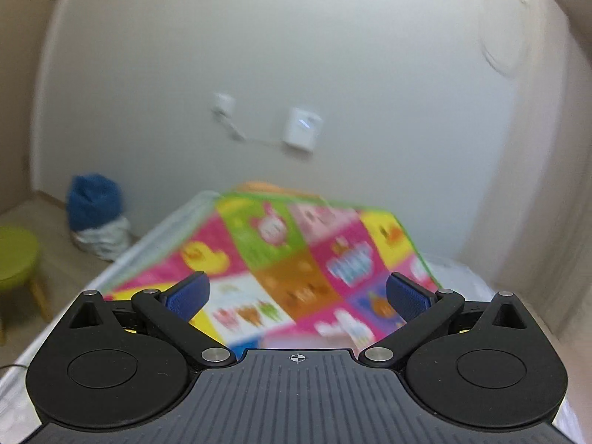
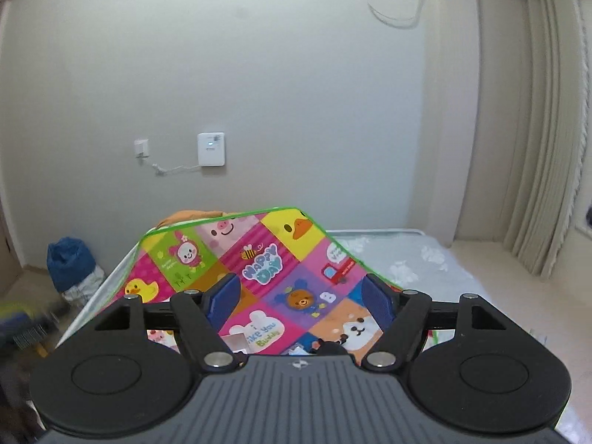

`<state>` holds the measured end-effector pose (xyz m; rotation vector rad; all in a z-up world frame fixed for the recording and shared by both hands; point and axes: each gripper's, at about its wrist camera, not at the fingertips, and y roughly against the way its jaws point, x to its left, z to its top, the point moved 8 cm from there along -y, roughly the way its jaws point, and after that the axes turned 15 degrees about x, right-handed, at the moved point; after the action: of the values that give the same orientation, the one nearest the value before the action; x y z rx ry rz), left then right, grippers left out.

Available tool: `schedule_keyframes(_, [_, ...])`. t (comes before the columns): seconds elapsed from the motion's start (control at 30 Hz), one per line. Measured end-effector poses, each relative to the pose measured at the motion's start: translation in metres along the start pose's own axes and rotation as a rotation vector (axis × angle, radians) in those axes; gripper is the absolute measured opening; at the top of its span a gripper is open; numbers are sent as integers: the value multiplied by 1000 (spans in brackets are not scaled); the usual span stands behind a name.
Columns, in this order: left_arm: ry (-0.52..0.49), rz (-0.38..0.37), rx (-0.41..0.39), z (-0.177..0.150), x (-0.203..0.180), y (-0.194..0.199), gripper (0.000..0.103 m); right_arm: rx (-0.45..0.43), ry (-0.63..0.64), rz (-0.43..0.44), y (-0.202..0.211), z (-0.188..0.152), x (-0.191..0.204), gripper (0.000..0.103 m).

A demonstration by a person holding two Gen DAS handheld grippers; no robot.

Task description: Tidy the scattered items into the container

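A colourful cartoon-patterned play mat (image 1: 296,259) with a green border lies on a bed; it also shows in the right wrist view (image 2: 266,270). My left gripper (image 1: 296,296) is open and empty above the mat; that view is blurred. My right gripper (image 2: 301,298) is open and empty above the mat. A few small items (image 2: 238,342) lie on the mat just beyond the right gripper's body, partly hidden by it. An orange thing (image 2: 188,216) peeks from behind the mat's far edge. No container is clearly in view.
The white mattress (image 2: 407,259) runs to the right of the mat. A blue bag (image 2: 68,262) stands on the floor at the left by the wall. A green stool (image 1: 16,259) stands far left. Curtains (image 2: 547,129) hang at the right.
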<state>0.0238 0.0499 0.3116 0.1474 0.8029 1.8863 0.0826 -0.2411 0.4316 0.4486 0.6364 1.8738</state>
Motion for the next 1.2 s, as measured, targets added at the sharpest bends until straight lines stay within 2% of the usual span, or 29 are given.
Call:
schedule_keyframes(0.07, [-34, -9, 9, -2, -13, -8, 103, -6, -22, 42, -7, -4, -4, 76])
schedule_keyframes(0.13, [-69, -33, 5, -4, -26, -15, 103, 2, -29, 46, -23, -11, -7, 77])
schedule_keyframes(0.23, [-120, -29, -5, -21, -42, -27, 103, 37, -27, 65, -64, -22, -9, 77])
schedule_keyframes(0.3, [-113, -25, -20, -39, -49, -40, 103, 40, 13, 53, -95, -28, -8, 78])
schedule_keyframes(0.37, [-79, -41, 23, -65, -57, -58, 103, 23, 60, 52, -120, -40, -8, 80])
schedule_keyframes(0.4, [-26, -61, 68, -80, -58, -73, 103, 15, 74, 63, -135, -48, -11, 84])
schedule_keyframes(0.47, [91, -121, 125, -106, -59, -99, 103, 23, 78, 94, -166, -67, -19, 85])
schedule_keyframes(0.53, [180, -163, 191, -133, -61, -135, 103, 82, 81, 118, -205, -93, -31, 85])
schedule_keyframes(0.57, [176, -167, 233, -146, -63, -151, 103, 119, 87, 124, -225, -107, -36, 85])
schedule_keyframes(0.6, [146, -159, 275, -160, -67, -166, 103, 152, 92, 121, -243, -120, -42, 85])
schedule_keyframes(0.67, [65, -78, 315, -177, -70, -193, 103, 217, 102, 105, -278, -152, -55, 85])
schedule_keyframes(0.7, [30, -36, 307, -183, -70, -198, 103, 254, 112, 108, -295, -167, -60, 81])
schedule_keyframes(0.73, [-5, -19, 287, -191, -69, -200, 103, 290, 127, 117, -306, -182, -62, 73])
schedule_keyframes(0.77, [-44, -18, 273, -198, -70, -201, 103, 326, 144, 128, -317, -196, -63, 69])
schedule_keyframes(0.87, [-179, 11, 257, -218, -73, -212, 103, 433, 122, 168, -350, -228, -62, 68])
schedule_keyframes(0.93, [-206, 27, 294, -226, -74, -221, 103, 441, 90, 155, -362, -233, -61, 68])
schedule_keyframes(1.0, [-226, -15, 312, -230, -82, -226, 103, 408, 59, 109, -375, -229, -68, 70])
schedule_keyframes(1.03, [-239, -26, 311, -231, -85, -226, 103, 405, 35, 99, -384, -227, -73, 75])
schedule_keyframes(1.13, [-293, -44, 314, -236, -95, -224, 103, 451, -21, 85, -414, -230, -83, 76])
schedule_keyframes(1.2, [-322, -31, 343, -241, -97, -228, 103, 487, -18, 80, -431, -237, -84, 74])
